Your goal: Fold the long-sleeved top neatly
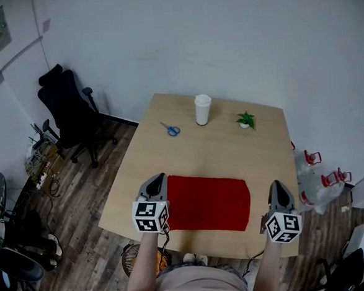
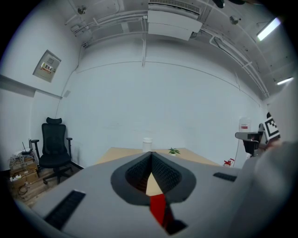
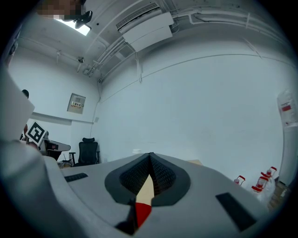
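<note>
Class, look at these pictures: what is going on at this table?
A person holds a hand-held gripper in each hand over a wooden table. The red top lies flat as a folded rectangle. The left hand-held gripper is at its left edge, the right hand-held gripper clear of its right side; both are shut and empty. Scissors, a cup and a small plant sit at the far end.

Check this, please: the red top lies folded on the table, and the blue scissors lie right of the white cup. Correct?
No. The head view shows the blue scissors left of the white cup; the red top does lie folded on the table.
</note>
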